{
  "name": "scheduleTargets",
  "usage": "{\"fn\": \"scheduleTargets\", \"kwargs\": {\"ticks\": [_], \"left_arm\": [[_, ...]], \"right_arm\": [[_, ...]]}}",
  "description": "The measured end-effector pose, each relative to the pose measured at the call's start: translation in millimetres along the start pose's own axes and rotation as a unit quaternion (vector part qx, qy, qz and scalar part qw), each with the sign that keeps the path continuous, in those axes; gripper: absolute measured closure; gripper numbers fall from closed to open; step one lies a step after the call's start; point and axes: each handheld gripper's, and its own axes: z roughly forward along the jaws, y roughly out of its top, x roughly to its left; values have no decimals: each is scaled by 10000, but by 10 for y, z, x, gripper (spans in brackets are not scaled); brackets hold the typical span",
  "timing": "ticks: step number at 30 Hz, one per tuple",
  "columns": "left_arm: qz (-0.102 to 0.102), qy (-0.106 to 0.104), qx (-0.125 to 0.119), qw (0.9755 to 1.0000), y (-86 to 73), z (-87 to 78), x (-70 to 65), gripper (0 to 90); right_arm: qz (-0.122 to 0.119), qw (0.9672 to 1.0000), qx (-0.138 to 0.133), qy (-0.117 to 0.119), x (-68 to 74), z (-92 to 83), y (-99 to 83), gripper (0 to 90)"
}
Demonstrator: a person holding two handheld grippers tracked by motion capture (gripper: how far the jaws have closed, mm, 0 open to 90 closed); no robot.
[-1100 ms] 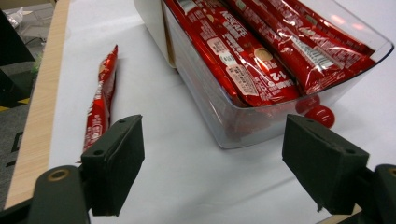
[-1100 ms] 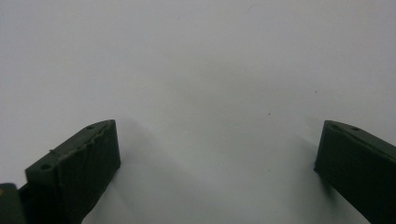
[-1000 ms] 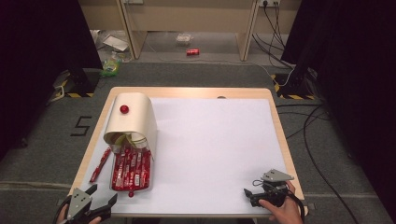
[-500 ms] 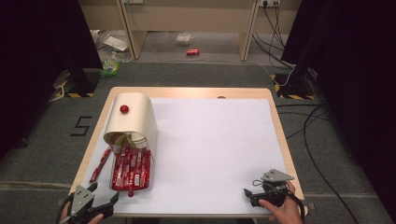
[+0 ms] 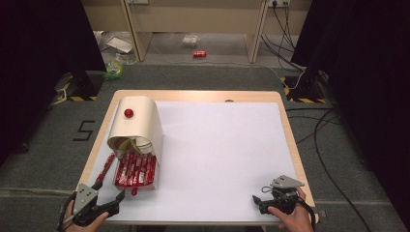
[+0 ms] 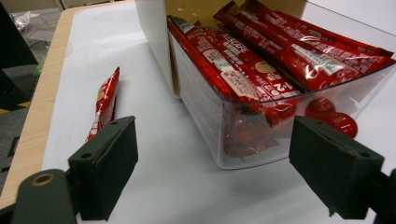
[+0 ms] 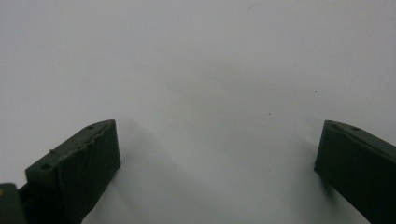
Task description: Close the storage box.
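A clear plastic box (image 5: 136, 170) (image 6: 210, 116) of red coffee sachets (image 6: 261, 60) lies on the white sheet at the table's front left. A cream curved lid (image 5: 140, 123) with a red knob (image 5: 128, 113) covers its far end. One loose sachet (image 5: 107, 166) (image 6: 103, 100) lies left of the box. Small red round pieces (image 5: 134, 192) (image 6: 337, 122) sit by the box's near corner. My left gripper (image 5: 110, 190) (image 6: 212, 128) is open just in front of the box, holding nothing. My right gripper (image 5: 257, 203) (image 7: 217, 128) rests open at the front right over bare sheet.
The white sheet (image 5: 222, 145) covers most of the wooden table (image 5: 290, 140). Beyond the table are a grey floor, cables (image 5: 329, 121), a red can (image 5: 199, 53) and shelf legs.
My left gripper has edged forward toward the box. The right gripper has stayed put.
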Motion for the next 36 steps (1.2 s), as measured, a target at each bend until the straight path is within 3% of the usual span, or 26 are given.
{"fn": "scheduleTargets", "kwargs": {"ticks": [19, 36], "left_arm": [[-184, -6, -42, 9998, 54, 165, 66, 150], [-210, -24, -49, 9998, 138, 333, 68, 149]], "right_arm": [[-4, 10000, -8, -3, 0, 1, 0, 3], [-4, 10000, -1, -1, -1, 1, 1, 3]]}}
